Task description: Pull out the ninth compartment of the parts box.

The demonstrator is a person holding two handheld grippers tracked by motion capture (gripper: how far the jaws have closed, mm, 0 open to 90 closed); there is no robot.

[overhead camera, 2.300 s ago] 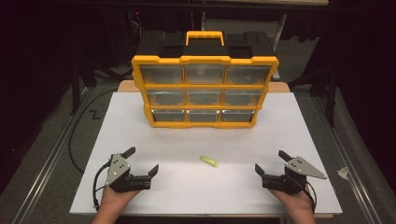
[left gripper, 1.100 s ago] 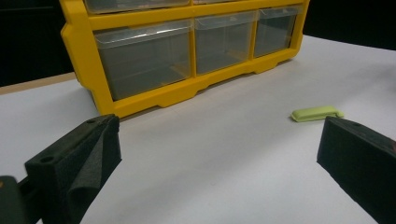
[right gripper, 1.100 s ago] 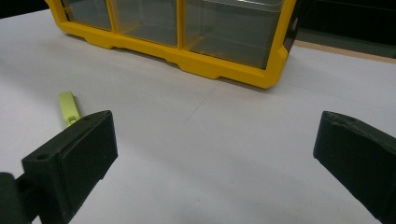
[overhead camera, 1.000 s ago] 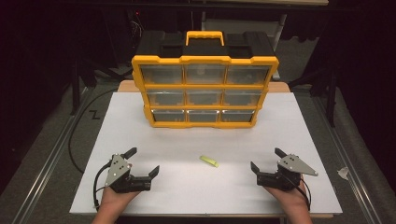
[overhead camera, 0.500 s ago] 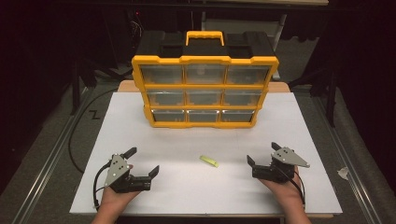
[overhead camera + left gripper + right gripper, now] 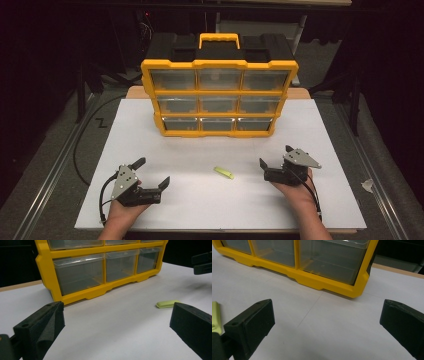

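A yellow organizer (image 6: 219,120) with nine clear drawers and a yellow handle stands upright at the back of the white board (image 6: 325,145). A small yellow-green piece (image 6: 224,173) lies flat on the board in front of it. My left gripper (image 6: 154,171) rests open near the front left, well left of the piece. My right gripper (image 6: 275,155) is open just right of the piece, apart from it. In the left gripper view, the piece (image 6: 167,304) lies beside the right jaw, below the organizer (image 6: 82,293). The right gripper view has the piece (image 6: 215,315) at its left edge.
The drawers look empty through their clear fronts (image 6: 332,262). A black cable (image 6: 80,145) loops off the board's left side by a metal rail. A scrap of paper (image 6: 367,185) lies right of the board. Open board lies between the grippers and the organizer.
My right gripper has moved left and a little forward, closing on the yellow-green piece. The left gripper, the piece and the organizer have stayed put.
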